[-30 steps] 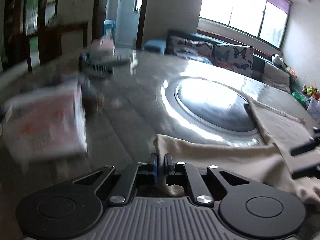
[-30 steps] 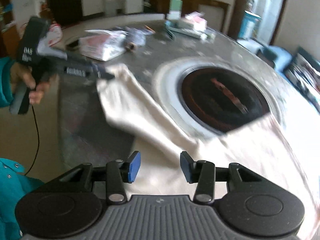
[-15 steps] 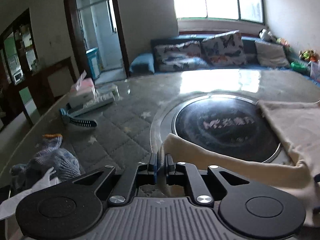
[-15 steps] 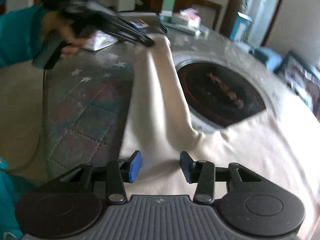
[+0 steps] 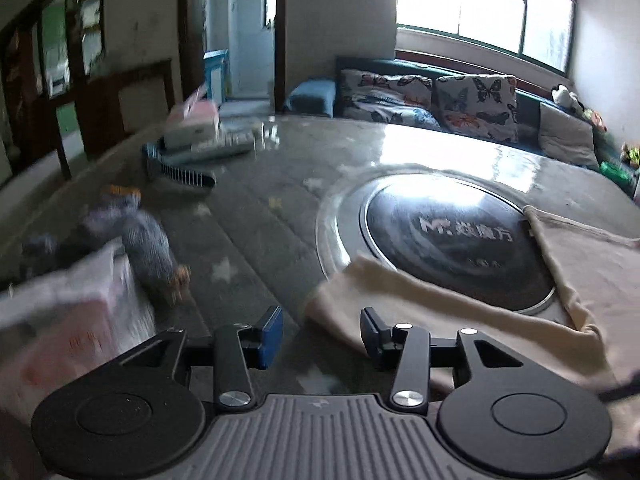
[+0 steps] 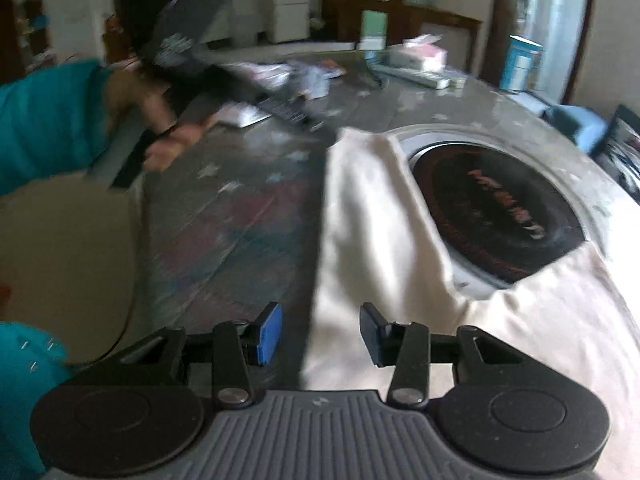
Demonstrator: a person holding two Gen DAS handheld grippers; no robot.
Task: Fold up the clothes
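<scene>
A cream garment (image 6: 540, 340) lies on the round table, its long sleeve (image 6: 360, 220) stretched along the rim of the black turntable (image 6: 492, 208). My left gripper (image 5: 321, 324) is opening, with nothing pressed between its pads. The sleeve's end (image 5: 400, 292) rests on the table just ahead of its right finger. In the right wrist view a hand (image 6: 160, 128) in a teal sleeve holds that left gripper, blurred, off the sleeve's tip. My right gripper (image 6: 320, 320) hovers open over the garment's left edge, holding nothing.
A grey quilted cover (image 5: 248, 240) under glass tops the table. On its left side lie a pink-white package (image 5: 68, 320), a blue-grey knitted piece (image 5: 148, 240), a blue comb (image 5: 180, 172) and a tissue box (image 5: 196, 120). A sofa with butterfly cushions (image 5: 440, 100) stands behind.
The left gripper, shut on the sleeve's end before, has opened and let it go. The sleeve now lies on the table and the left gripper has drawn back from it. The right gripper stays open.
</scene>
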